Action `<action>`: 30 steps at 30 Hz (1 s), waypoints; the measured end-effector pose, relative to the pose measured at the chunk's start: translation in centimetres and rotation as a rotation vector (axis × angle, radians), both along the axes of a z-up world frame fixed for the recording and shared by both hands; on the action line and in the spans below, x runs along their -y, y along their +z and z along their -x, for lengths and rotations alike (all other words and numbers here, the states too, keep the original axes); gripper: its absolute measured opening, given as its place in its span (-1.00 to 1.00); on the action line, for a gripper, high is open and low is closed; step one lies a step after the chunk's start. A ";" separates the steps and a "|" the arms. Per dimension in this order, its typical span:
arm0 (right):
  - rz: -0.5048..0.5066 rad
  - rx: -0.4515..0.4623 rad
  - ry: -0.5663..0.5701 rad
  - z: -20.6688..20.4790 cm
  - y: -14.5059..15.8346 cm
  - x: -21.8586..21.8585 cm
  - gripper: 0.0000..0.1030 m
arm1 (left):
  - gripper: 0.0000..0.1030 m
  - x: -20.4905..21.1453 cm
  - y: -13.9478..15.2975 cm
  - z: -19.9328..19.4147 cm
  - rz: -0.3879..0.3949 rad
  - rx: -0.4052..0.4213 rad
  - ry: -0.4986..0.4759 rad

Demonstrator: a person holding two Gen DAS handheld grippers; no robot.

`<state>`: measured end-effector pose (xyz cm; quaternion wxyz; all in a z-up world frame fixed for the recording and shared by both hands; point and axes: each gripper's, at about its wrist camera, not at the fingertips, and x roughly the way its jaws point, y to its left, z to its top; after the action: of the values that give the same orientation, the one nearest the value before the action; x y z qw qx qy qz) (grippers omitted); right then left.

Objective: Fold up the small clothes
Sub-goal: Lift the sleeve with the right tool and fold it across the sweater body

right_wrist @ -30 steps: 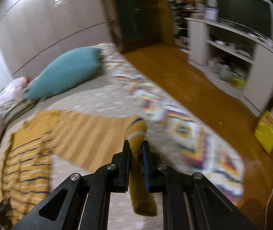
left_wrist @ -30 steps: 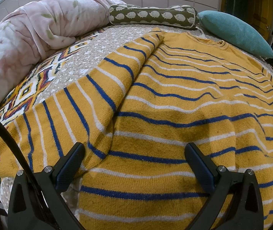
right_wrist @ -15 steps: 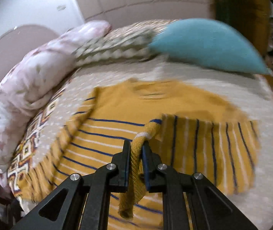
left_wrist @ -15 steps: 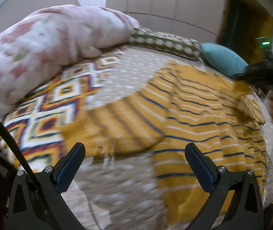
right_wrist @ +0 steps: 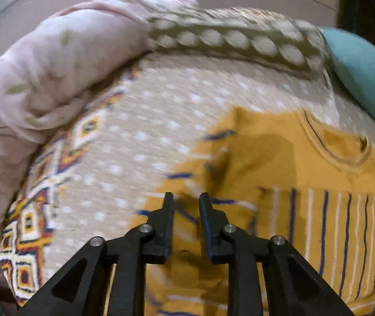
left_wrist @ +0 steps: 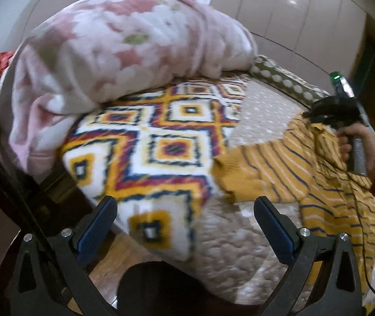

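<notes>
A mustard-yellow sweater with blue and white stripes lies on the bed, one sleeve folded across its chest. In the left wrist view the sweater lies at the right, its other sleeve stretched left toward the patterned blanket. My right gripper hovers low over the sweater's left shoulder, jaws slightly apart and empty. It also shows in the left wrist view, held by a hand. My left gripper is wide open and empty, back from the bed's edge, left of the sleeve cuff.
A rolled pink floral blanket lies along the bed's left side. A diamond-patterned throw covers the corner. An olive spotted bolster and a teal pillow sit at the head. Wooden floor lies below the bed edge.
My right gripper carried the sleeve across the sweater's chest, let go of it and moved left. My left gripper pulled back and swung left off the sweater toward the bed corner.
</notes>
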<state>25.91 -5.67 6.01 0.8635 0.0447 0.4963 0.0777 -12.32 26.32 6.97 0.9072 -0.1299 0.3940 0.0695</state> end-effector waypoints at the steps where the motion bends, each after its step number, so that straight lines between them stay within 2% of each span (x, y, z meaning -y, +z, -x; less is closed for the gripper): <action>1: 0.007 0.017 0.021 0.7 0.7 -0.7 -0.39 | 1.00 -0.4 -0.1 0.1 -0.003 -0.001 0.013; 3: 0.036 0.040 0.099 2.8 2.1 -3.0 -0.36 | 1.00 -1.4 -0.1 0.6 -0.008 0.004 0.038; 5: 0.040 0.039 0.264 6.8 2.6 -6.6 -0.33 | 1.00 -2.5 -0.1 1.2 -0.004 0.013 0.067; 7: 0.040 0.023 0.411 10.5 2.5 -9.2 -0.14 | 1.00 -3.4 0.0 1.8 -0.003 0.015 0.095; 9: 0.041 0.008 0.591 15.6 1.9 -12.3 -0.05 | 1.00 -4.2 -0.1 2.3 0.000 0.018 0.119; 12: 0.077 0.022 0.748 21.0 1.0 -15.2 0.03 | 1.00 -5.4 -0.4 3.1 0.014 0.018 0.152; 14: 0.129 0.043 0.810 23.3 0.0 -16.7 0.04 | 1.00 -5.8 -0.7 3.5 0.031 0.013 0.158; 17: 0.229 0.053 0.830 24.1 -2.3 -18.5 0.04 | 1.00 -5.7 -0.8 3.9 0.042 0.012 0.153; 18: 0.252 0.076 0.809 23.9 -2.6 -18.9 -0.02 | 1.00 -5.6 -0.7 4.0 0.040 0.014 0.153; 19: 0.247 0.083 0.782 23.6 -2.7 -19.1 -0.60 | 1.00 -5.5 -0.6 4.2 0.034 0.019 0.154; 20: 0.233 0.065 0.750 23.0 -2.6 -19.5 -0.82 | 1.00 -5.5 -0.6 4.3 0.028 0.023 0.156; 21: 0.229 0.051 0.709 22.2 -2.3 -19.9 -0.82 | 1.00 -5.4 -0.5 4.4 0.023 0.026 0.159; 23: 0.186 0.091 0.679 21.4 -0.6 -21.0 -0.82 | 1.00 -5.4 -0.3 4.5 0.020 0.029 0.162; 27: 0.072 0.200 0.671 21.0 5.3 -23.2 -0.82 | 1.00 -5.1 0.4 4.6 0.012 0.035 0.157; 30: 0.006 0.284 0.652 20.9 9.7 -22.9 -0.82 | 1.00 -4.6 1.0 4.6 -0.003 0.042 0.147</action>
<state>5.03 17.20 15.73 0.8538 -0.1299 0.3595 0.3534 -16.90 30.88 7.92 0.9080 -0.1586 0.3640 0.1339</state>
